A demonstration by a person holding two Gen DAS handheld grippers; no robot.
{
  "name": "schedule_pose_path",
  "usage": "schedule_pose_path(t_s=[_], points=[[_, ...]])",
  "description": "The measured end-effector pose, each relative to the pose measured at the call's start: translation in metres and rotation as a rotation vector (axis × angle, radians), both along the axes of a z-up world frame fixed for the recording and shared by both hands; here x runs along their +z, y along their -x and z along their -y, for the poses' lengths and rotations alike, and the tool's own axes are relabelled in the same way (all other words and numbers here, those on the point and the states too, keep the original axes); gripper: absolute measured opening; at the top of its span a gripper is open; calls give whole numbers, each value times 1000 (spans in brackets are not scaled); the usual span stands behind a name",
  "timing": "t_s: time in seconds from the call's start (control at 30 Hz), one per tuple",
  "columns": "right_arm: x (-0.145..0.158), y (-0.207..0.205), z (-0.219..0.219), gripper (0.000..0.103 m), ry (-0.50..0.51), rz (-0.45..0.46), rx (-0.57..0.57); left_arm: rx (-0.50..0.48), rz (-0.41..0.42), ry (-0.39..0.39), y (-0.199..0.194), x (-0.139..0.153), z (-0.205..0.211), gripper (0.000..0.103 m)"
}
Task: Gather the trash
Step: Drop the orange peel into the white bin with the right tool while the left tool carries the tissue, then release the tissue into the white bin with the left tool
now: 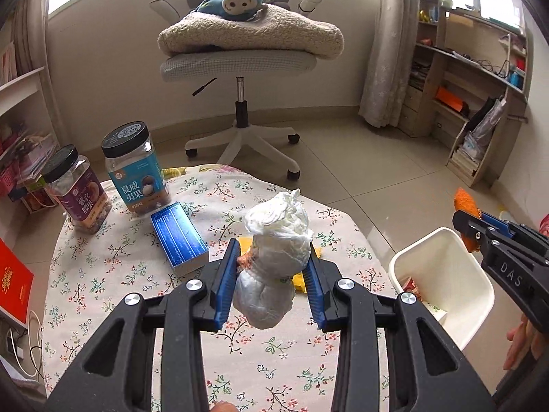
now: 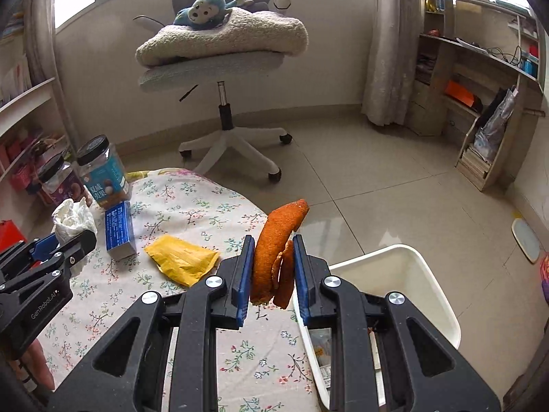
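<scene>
My left gripper (image 1: 272, 257) is shut on a crumpled white plastic bag (image 1: 274, 240) and holds it above the floral tablecloth (image 1: 137, 267); the bag also shows in the right wrist view (image 2: 72, 219). My right gripper (image 2: 272, 257) is shut on a curled orange peel (image 2: 274, 250), held at the table's right edge beside the white trash bin (image 2: 405, 274). The bin (image 1: 446, 274) holds some wrappers. A yellow packet (image 2: 182, 261) lies on the cloth between the grippers.
Two black-lidded snack jars (image 1: 133, 168) (image 1: 77, 189) and a blue box (image 1: 180, 237) stand at the table's far left. A red booklet (image 1: 13, 285) lies left. An office chair (image 1: 240, 61) with a blanket and plush monkey stands beyond. Shelves line the right wall.
</scene>
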State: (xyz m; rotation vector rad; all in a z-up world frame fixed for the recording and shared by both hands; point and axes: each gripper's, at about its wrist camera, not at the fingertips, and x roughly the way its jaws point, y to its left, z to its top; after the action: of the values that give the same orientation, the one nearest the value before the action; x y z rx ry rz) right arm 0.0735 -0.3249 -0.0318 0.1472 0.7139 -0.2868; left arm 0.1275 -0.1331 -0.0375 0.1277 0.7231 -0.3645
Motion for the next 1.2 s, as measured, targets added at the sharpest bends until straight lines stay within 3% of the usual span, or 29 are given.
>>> schedule_pose_path(t_s=[0.2,0.27,0.47,0.8,0.87,0.9,0.97,1.2], points=[[-2,11,41,28,9,-37,-124,-51,-13,-4,6,-6,19,36],[1,16,51,67,29,-36,-168,-77,-32,11,8,-8,27,36],[14,37,83,89,58,19,-295,-179,-97,33,16,-25,63,36],[27,66,142,93,-56,108,-451,-326,-213,110,39,-43,163,37],[29,72,148,93,-65,127,-476,-373,-257,144,41,-44,181,40],[30,75,151,94,-70,135,-487,-391,-286,156,41,-46,189,47],[30,80,157,94,-87,147,-505,-388,-310,174,40,-46,195,60],[24,68,142,95,-75,118,-463,-291,-245,150,24,-32,166,63]])
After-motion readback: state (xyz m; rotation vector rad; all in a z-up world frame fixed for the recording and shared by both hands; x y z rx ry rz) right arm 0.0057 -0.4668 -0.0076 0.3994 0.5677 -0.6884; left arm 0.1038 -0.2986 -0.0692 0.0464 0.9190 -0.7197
